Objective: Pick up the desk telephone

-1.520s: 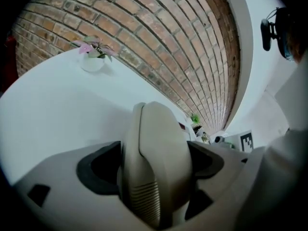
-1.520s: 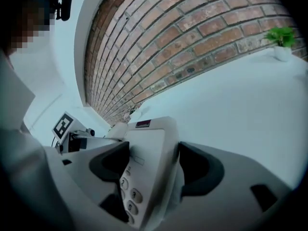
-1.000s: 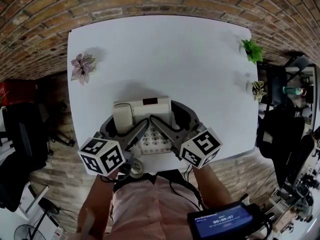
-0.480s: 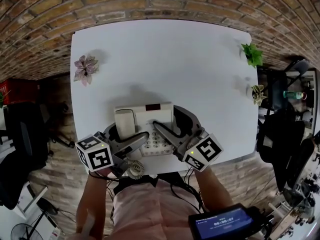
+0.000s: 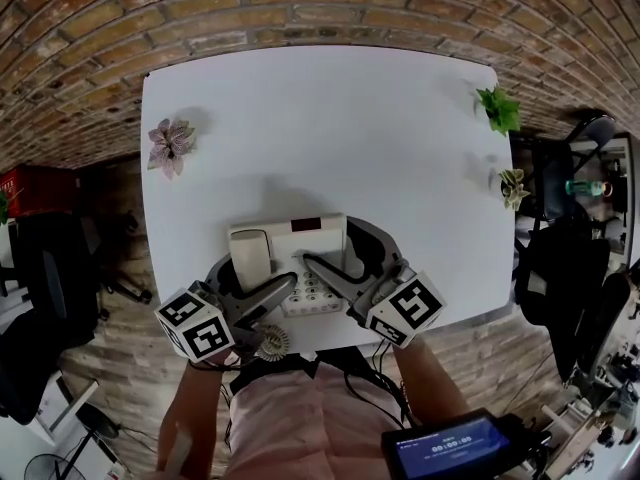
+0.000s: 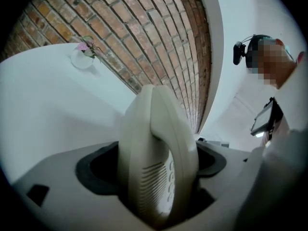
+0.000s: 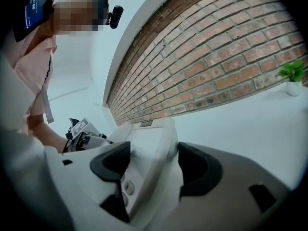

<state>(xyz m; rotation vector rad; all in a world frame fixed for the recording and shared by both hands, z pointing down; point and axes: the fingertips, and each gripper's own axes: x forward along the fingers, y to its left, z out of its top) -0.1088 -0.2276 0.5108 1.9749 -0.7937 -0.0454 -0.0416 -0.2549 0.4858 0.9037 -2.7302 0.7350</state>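
A beige desk telephone [image 5: 290, 236] sits near the front edge of the white table [image 5: 330, 118], its handset [image 5: 251, 252] in the cradle on the left. My left gripper [image 5: 256, 271] straddles the handset end. In the left gripper view [image 6: 159, 170] the handset [image 6: 154, 143] fills the gap between the dark pads, with no clear squeeze. My right gripper [image 5: 334, 248] straddles the phone's right end. Its jaws are opening, and the phone's edge [image 7: 149, 148] stands between the pads [image 7: 111, 161].
The coiled cord [image 5: 270, 342] hangs off the table's front edge. A pink-leaved plant [image 5: 168, 143] stands at the far left. Two small green plants [image 5: 500, 108] [image 5: 514, 186] stand on the right side. A brick wall runs behind the table, and dark chairs stand at both sides.
Both grippers have tilted a little around the phone, and their inner fingers now lie lower across the keypad. The telephone still rests on the table in the same spot.
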